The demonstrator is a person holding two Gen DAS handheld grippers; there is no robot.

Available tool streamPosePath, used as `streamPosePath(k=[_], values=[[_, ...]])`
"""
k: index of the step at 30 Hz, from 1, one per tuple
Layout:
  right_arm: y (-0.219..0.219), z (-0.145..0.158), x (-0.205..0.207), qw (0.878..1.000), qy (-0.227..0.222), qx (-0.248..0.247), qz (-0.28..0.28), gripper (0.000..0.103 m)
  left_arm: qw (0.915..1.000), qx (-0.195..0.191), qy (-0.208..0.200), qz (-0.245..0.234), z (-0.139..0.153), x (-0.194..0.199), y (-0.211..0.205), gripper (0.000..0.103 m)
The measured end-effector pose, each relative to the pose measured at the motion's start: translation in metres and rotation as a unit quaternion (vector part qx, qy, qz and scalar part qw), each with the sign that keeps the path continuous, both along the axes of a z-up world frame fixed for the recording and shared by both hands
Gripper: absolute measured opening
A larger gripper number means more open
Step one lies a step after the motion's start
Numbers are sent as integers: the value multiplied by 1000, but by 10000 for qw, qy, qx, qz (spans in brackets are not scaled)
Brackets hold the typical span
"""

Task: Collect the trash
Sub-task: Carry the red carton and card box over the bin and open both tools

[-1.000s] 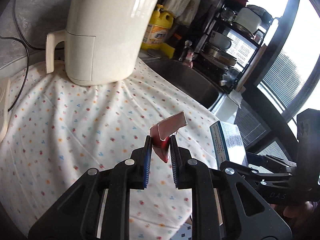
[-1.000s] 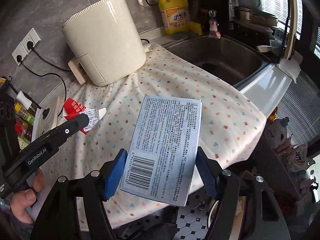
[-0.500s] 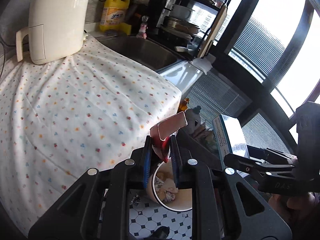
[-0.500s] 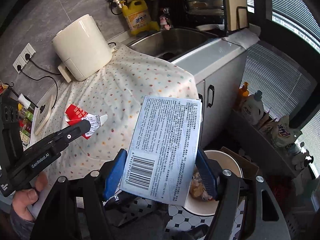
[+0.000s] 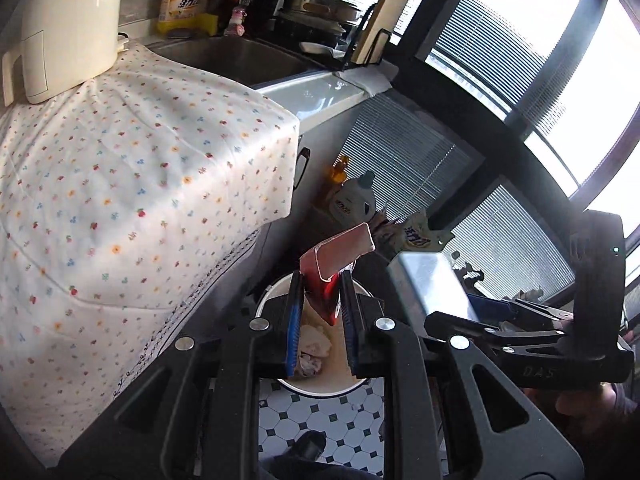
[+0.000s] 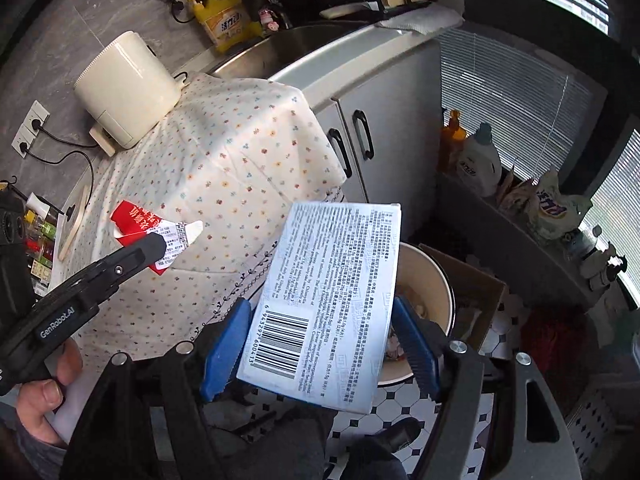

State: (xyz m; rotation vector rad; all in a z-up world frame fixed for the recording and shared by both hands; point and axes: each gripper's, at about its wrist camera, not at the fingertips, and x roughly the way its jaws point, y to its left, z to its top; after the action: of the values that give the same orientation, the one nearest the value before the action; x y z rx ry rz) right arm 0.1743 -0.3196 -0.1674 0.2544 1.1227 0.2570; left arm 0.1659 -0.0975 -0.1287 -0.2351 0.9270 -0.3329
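Note:
My left gripper [image 5: 320, 292] is shut on a crumpled red and white wrapper [image 5: 334, 264] and holds it above a round cream trash bin [image 5: 320, 380] on the tiled floor. The wrapper [image 6: 154, 232] also shows in the right wrist view, in the left gripper [image 6: 160, 246]. My right gripper [image 6: 320, 332] is shut on a flat pale blue box [image 6: 332, 300] with a barcode, held above the floor beside the bin [image 6: 428, 292]. The box [image 5: 428, 284] shows at the right of the left wrist view. The bin holds crumpled trash.
The counter with a flowered cloth [image 5: 120, 184] stands left, with a cream air fryer [image 5: 68, 24] and a sink [image 5: 232, 56] behind. Grey cabinet doors [image 6: 360, 136] face the bin. A cardboard box [image 6: 476, 300] and detergent bottles [image 6: 480, 160] stand by the window.
Both grippers have moved off the counter, right and down towards the floor. The bin now lies under the left gripper. Both grips are unchanged.

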Motion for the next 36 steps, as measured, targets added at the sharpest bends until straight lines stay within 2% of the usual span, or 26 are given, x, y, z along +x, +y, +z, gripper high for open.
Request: streamPosePath(k=[4, 13, 19, 20, 21, 23, 30, 32, 36], values=[[-28, -17, -8, 9992, 184, 28, -341, 84, 9998, 77, 154, -128, -18, 1, -16, 18], [-92, -22, -52, 9955, 262, -165, -894, 84, 9975, 49, 528, -467, -63, 10, -64, 19], [-120, -19, -71, 9929, 248, -272, -1130, 84, 9958, 93, 665, -621, -80, 22, -93, 33], [-124, -17, -73, 9928, 233, -280, -1142, 84, 9955, 96, 685, -645, -81, 23, -96, 40], [-125, -16, -74, 9926, 215, -288, -1156, 84, 9956, 113, 673, -642, -81, 24, -98, 47], [-129, -11, -76, 9926, 167, -289, -1169, 84, 9962, 186, 612, -594, -79, 23, -99, 55], [-129, 3, -72, 9939, -45, -177, -1092, 90, 9973, 335, 468, -465, -59, 12, -91, 72], [-124, 8, -68, 9946, -113, -131, -1022, 92, 9977, 369, 396, -406, -50, 8, -86, 75], [-115, 21, -63, 9959, -278, -93, -856, 95, 9989, 336, 214, -251, -26, -1, -73, 86]])
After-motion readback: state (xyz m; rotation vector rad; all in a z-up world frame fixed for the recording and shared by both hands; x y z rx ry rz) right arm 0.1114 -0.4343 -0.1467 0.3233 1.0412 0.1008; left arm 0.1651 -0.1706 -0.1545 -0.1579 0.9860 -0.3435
